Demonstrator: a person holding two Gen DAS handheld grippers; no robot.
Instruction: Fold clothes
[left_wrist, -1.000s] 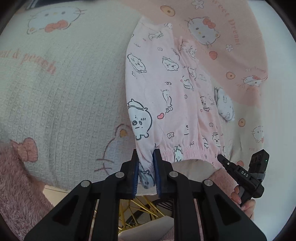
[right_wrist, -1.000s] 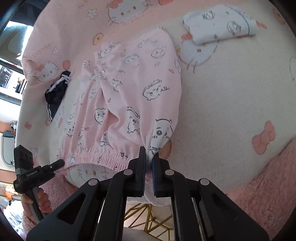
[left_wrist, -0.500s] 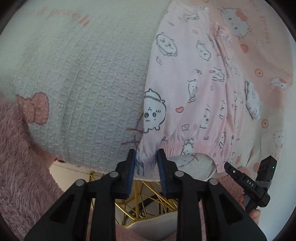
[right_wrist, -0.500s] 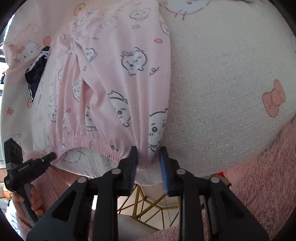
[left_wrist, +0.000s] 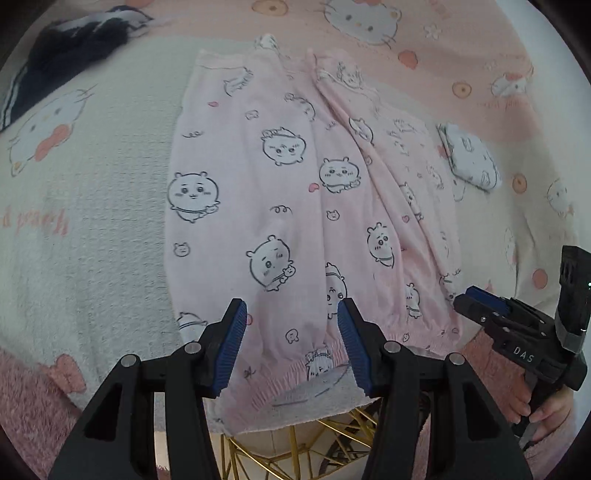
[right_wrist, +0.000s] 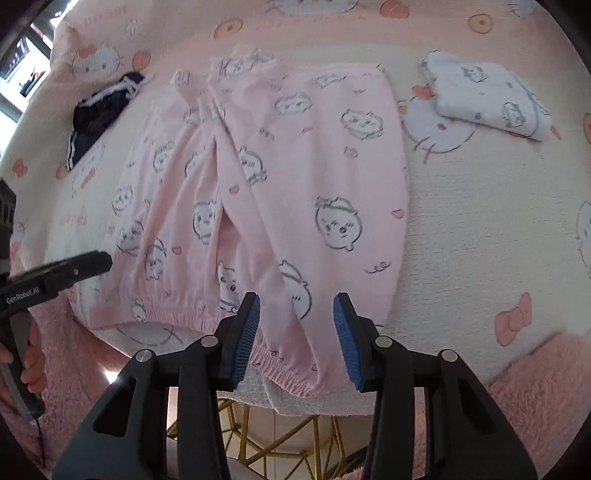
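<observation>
Left wrist view: the pink printed trousers (left_wrist: 280, 206) are seen laid flat on the cartoon-cat blanket (left_wrist: 92, 229), waistband at the near table edge and cuffs at the far side. A second ago the waistband was pinched in the left gripper (left_wrist: 291, 332); now its jaws are opening, about half apart, and the cloth lies between the blue pads without being pressed. The same is shown for the right gripper (right_wrist: 295, 328): its earlier pinch on the waistband has been let go, its jaws are opening, and nothing is held.

The release is judged to mean that the spreading step is finished and the garment is set down for folding. One leg is overlapped onto the other along the middle, with a ridge of creases there, so some smoothing may be wanted first.

A folded white printed garment (right_wrist: 487, 96) is placed well to the right, and a dark navy garment (right_wrist: 99, 110) is left crumpled at the far left.
</observation>
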